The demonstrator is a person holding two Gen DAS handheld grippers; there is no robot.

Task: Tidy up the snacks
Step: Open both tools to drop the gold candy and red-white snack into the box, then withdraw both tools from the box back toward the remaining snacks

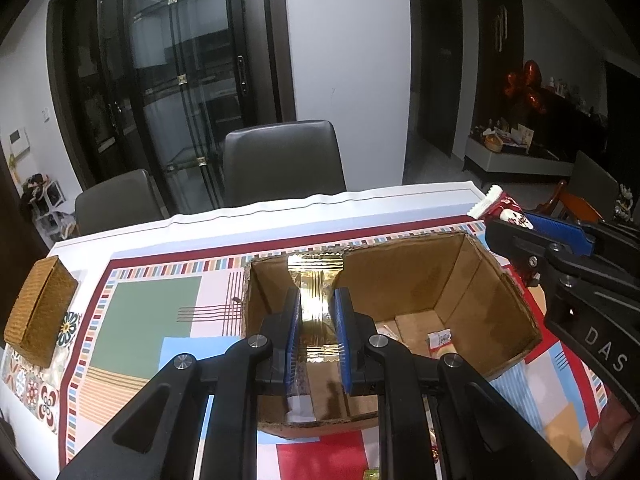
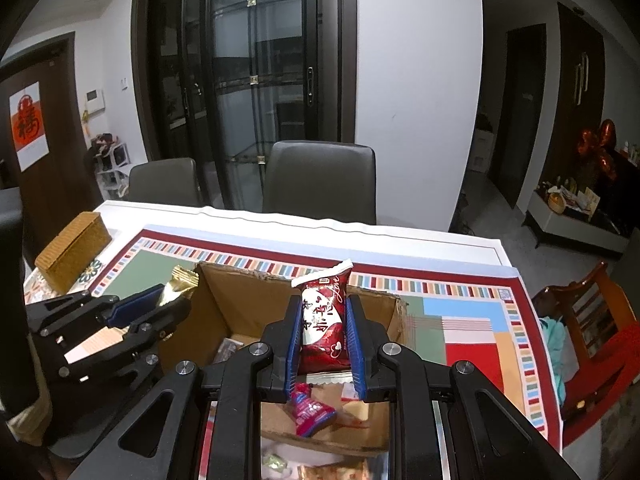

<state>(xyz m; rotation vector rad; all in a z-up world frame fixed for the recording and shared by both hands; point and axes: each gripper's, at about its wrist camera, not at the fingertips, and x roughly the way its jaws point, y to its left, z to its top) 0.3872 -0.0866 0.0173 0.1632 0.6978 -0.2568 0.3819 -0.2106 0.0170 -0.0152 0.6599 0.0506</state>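
Observation:
An open cardboard box (image 1: 424, 280) (image 2: 240, 300) stands on the patterned tablecloth. My left gripper (image 1: 317, 300) is shut on a gold foil snack packet (image 1: 316, 276), held above the box's left part. In the right wrist view that same packet (image 2: 180, 282) pokes out of the left gripper (image 2: 160, 300) at the box's left rim. My right gripper (image 2: 323, 308) is shut on a red snack packet with white lettering (image 2: 323, 320), upright over the box. From the left wrist view the red packet (image 1: 504, 208) and right gripper (image 1: 532, 232) sit past the box's right rim. Small wrapped snacks (image 2: 310, 408) (image 1: 440, 338) lie inside the box.
A woven straw box (image 1: 38, 312) (image 2: 74, 250) sits at the table's left edge. Two dark chairs (image 1: 284, 160) (image 2: 320, 180) stand behind the far edge. A wooden chair (image 2: 592, 320) is at the right. More wrapped snacks (image 2: 332, 470) lie near the front edge.

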